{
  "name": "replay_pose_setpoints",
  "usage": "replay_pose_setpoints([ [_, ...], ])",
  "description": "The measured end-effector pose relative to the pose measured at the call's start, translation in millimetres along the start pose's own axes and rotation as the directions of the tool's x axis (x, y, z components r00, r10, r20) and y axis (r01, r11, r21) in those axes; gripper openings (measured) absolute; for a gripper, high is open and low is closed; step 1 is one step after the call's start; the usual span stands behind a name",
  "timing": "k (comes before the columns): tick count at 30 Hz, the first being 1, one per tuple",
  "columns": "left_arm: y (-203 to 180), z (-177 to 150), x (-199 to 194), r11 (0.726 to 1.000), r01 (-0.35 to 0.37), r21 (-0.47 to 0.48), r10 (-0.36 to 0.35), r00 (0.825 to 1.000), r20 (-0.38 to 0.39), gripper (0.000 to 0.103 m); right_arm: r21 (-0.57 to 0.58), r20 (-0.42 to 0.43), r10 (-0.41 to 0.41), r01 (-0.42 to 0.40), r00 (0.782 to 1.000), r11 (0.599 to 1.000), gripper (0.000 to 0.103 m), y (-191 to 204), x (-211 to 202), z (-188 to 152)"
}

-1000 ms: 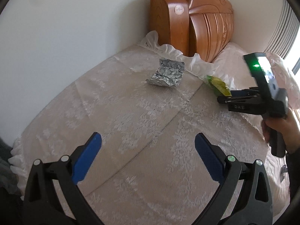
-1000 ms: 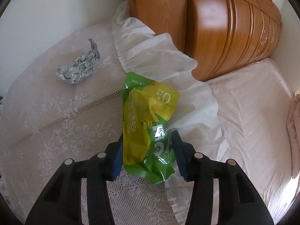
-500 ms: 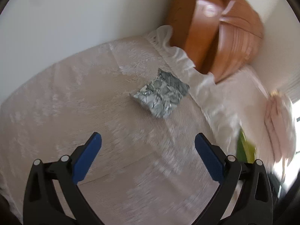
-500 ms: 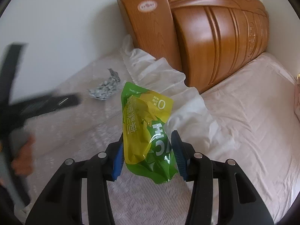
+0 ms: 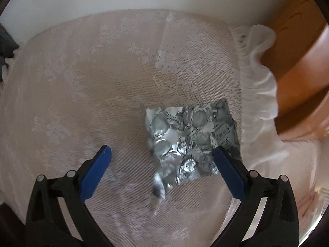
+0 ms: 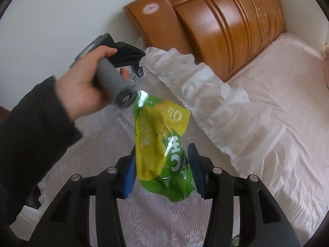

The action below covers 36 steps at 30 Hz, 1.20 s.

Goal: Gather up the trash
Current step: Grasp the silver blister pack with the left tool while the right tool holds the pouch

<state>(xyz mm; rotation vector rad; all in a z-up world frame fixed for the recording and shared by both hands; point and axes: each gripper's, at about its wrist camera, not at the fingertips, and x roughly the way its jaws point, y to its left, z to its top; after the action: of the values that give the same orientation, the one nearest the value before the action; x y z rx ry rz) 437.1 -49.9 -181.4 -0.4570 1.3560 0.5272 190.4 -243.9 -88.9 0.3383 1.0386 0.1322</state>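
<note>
The right gripper (image 6: pixel 163 170) is clamped on a crinkled green-and-yellow plastic snack bag (image 6: pixel 162 146), its blue pads pressing the bag's lower half from both sides while the top of the bag sticks up toward 12 o'clock, clear of the bed. From that bag, at about 10 o'clock, a hand (image 6: pixel 86 84) in a dark sleeve (image 6: pixel 30 133) grips the grey handle of the other tool.

The left gripper (image 5: pixel 162 164) points down at the bed with its jaws spread wide and nothing between the blue pads pressing on anything. A crumpled silver foil blister sheet (image 5: pixel 191 142) lies flat on the lace, reaching in between the fingers; its right edge sits just beside the right-hand finger (image 5: pixel 228 173), and whether they touch I cannot tell.

Under both lies a pale pink lace bedspread (image 5: pixel 92 86). At 2 o'clock from the foil runs a white ruffled trim (image 5: pixel 259 82), and beyond it the carved orange-brown wooden headboard (image 6: pixel 226 26) stands against the white wall (image 6: pixel 61 10).
</note>
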Motion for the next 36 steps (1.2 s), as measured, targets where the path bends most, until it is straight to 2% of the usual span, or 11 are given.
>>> replay_pose_setpoints([
  [8, -14, 7, 5, 1.000, 0.005, 0.014, -0.006, 1.000, 0.028, 0.096, 0.027, 0.012, -0.012, 0.012, 1.000, 1.000, 0.047, -11, -1, -1],
  [13, -8, 10, -1, 0.994, 0.073, 0.076, -0.076, 0.997, 0.032, 0.096, 0.006, -0.005, -0.019, 0.019, 1.000, 1.000, 0.047, -4, 10, -1],
  [15, -2, 8, -6, 0.989, 0.103, 0.107, -0.109, 0.993, 0.044, 0.096, 0.016, -0.005, -0.021, 0.021, 1.000, 1.000, 0.054, 0, 14, -1],
  [17, 2, 6, -8, 0.983, 0.129, 0.129, -0.135, 0.990, 0.039, 0.096, 0.053, 0.001, -0.046, 0.046, 0.999, 0.998, 0.080, 4, 17, -3],
  [20, 15, 3, -15, 0.974, 0.162, 0.156, -0.170, 0.985, 0.041, 0.096, 0.127, -0.010, -0.050, 0.051, 0.999, 0.991, 0.083, 11, 26, -8],
  [24, 36, -1, -31, 0.960, 0.189, 0.209, -0.207, 0.976, 0.068, 0.096, 0.162, -0.050, -0.104, 0.111, 0.993, 0.981, 0.083, 24, 49, -14],
  [27, 52, 3, -41, 0.937, 0.200, 0.285, -0.235, 0.967, 0.093, 0.096, 0.136, -0.097, -0.176, 0.189, 0.980, 0.973, 0.079, 33, 69, -20],
  [30, 65, 4, -52, 0.910, 0.195, 0.366, -0.255, 0.959, 0.125, 0.096, 0.041, -0.093, -0.279, 0.284, 0.956, 0.958, 0.060, 47, 73, -25],
  [31, 69, 4, -55, 0.903, 0.187, 0.386, -0.255, 0.958, 0.131, 0.096, 0.025, -0.092, -0.291, 0.294, 0.952, 0.955, 0.050, 49, 73, -26],
  [32, 82, 5, -57, 0.897, 0.184, 0.401, -0.256, 0.957, 0.133, 0.096, 0.019, -0.092, -0.292, 0.295, 0.952, 0.955, 0.047, 49, 72, -26],
  [36, 101, 8, -63, 0.882, 0.188, 0.432, -0.265, 0.956, 0.125, 0.096, 0.016, -0.099, -0.291, 0.294, 0.952, 0.956, 0.046, 43, 69, -27],
])
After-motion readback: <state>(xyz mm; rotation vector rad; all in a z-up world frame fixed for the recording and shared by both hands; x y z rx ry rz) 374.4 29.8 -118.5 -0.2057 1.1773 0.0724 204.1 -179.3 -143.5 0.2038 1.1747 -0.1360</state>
